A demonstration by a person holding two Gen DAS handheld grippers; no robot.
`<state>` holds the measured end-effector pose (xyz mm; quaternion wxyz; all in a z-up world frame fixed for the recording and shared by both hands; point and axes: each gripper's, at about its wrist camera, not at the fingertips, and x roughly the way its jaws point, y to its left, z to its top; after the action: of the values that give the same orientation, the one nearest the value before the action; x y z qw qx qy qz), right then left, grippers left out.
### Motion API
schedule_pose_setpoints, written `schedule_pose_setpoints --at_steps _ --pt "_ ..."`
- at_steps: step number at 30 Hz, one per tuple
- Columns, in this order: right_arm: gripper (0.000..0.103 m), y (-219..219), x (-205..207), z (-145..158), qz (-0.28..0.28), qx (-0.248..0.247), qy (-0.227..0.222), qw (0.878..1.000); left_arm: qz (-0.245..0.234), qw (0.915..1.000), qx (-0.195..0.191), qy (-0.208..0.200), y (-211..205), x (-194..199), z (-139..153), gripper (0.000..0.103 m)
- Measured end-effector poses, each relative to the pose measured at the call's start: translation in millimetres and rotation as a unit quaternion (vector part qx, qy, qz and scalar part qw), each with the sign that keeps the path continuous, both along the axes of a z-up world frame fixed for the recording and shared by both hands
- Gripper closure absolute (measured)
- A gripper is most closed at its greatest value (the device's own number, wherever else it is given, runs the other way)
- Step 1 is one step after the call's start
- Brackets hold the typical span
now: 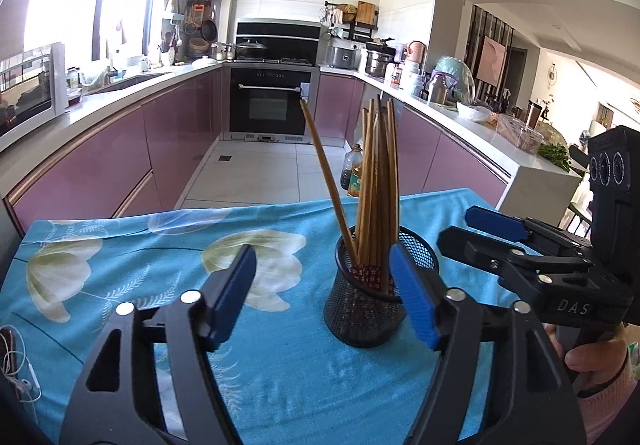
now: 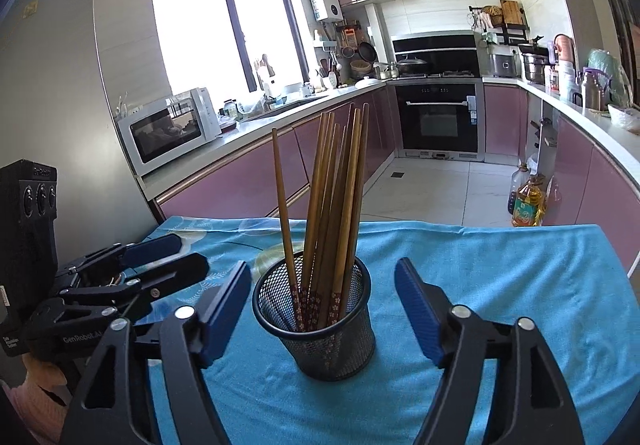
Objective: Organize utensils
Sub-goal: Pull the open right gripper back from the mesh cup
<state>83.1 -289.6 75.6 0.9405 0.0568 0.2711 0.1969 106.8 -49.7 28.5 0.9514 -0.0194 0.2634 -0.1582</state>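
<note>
The bench (image 2: 520, 285), draped in a blue floral cloth (image 1: 120, 285), ends at a far edge with open kitchen floor beyond; bare cloth lies to both sides of the holder. The black mesh holder (image 2: 320, 325) stands upright near the bench's middle, with wooden chopsticks (image 2: 332, 197) standing inside, one leaning apart to the left.

Left tool (image 1: 324, 293): jaws wide, gripping nothing. Its right finger (image 1: 412, 301) overlaps the holder's rim in the left wrist view; contact cannot be confirmed.

Right tool (image 2: 324, 309): jaws wide, empty. The holder sits between the blue pads, clear of both.

Both tools angle downward toward the bench, side by side. A hand (image 1: 592, 361) in a pink sleeve grips the right tool's handle.
</note>
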Motion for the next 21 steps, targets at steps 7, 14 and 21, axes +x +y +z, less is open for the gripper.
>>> schedule_pose_setpoints --at_steps 7,14,21 --pt "0.007 2.9 -35.3 -5.5 -0.021 -0.032 -0.043 0.998 0.055 0.9975 0.009 -0.044 26.2 -41.9 -5.0 0.006" --pt "0.007 9.4 -61.3 -15.5 -0.033 -0.038 -0.075 0.996 0.093 0.9927 0.007 -0.076 45.1 -70.9 -11.8 0.006" --pt "0.007 11.2 -80.9 -16.6 -0.052 -0.037 -0.114 0.991 0.114 0.9863 -0.005 -0.118 57.3 -94.8 -10.2 0.006"
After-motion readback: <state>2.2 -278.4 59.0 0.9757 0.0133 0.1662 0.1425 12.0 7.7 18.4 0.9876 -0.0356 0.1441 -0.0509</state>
